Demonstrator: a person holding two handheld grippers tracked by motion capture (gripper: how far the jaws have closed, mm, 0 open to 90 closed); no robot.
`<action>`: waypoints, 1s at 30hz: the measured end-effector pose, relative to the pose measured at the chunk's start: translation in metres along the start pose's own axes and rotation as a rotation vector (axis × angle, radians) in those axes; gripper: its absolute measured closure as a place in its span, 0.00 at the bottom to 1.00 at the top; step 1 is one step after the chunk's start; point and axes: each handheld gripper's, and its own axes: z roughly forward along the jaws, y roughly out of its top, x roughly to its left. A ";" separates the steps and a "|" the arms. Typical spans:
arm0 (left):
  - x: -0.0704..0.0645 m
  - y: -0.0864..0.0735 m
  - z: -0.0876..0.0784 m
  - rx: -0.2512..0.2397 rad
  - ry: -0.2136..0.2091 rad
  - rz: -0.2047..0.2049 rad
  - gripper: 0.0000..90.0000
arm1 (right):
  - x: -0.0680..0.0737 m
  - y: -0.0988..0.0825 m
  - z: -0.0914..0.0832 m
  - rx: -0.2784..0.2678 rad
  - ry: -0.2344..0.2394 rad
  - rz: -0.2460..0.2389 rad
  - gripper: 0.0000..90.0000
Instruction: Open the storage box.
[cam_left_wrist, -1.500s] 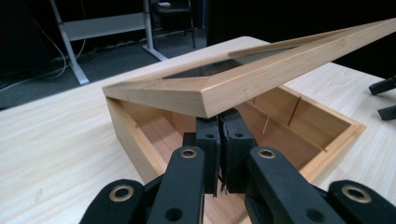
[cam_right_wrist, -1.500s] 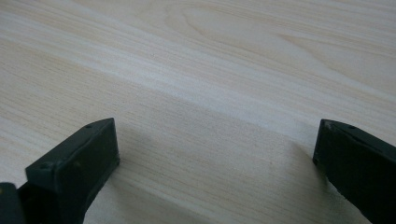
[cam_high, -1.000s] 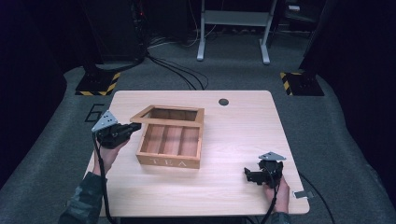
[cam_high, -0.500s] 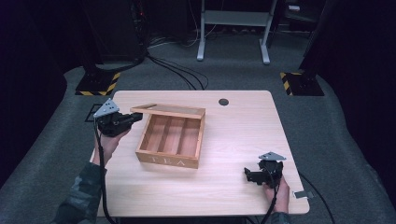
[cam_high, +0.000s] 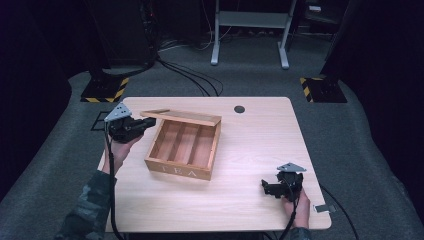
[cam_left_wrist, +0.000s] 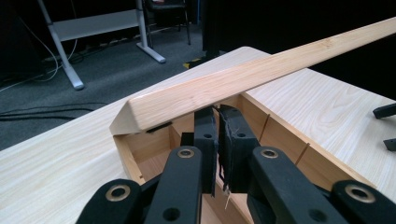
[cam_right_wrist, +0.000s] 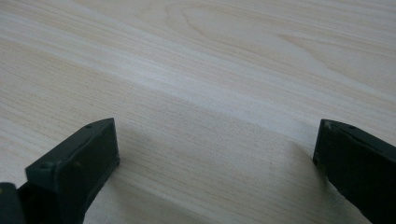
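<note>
Left gripper: jaws pressed together beneath the raised edge of the flat pale wooden lid, not visibly pinching it. Open light wooden tea box with three compartments: left of centre on the pale wooden table. Right gripper: jaws spread, empty, low over the table's near right corner.

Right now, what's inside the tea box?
The box shows three bare wooden compartments with nothing in them. The raised lid, propped from below by the shut left gripper, hides the far ends of the compartments.
</note>
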 end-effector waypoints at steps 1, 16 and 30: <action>0.000 0.001 0.000 0.005 0.000 0.004 0.95 | 0.000 0.000 0.000 0.000 0.000 0.000 0.00; 0.002 0.015 0.008 0.004 0.003 0.004 0.94 | 0.000 0.000 0.000 0.000 0.000 0.000 0.00; 0.007 0.030 0.014 0.014 0.008 -0.007 0.95 | 0.000 0.000 0.000 -0.001 0.000 0.003 0.00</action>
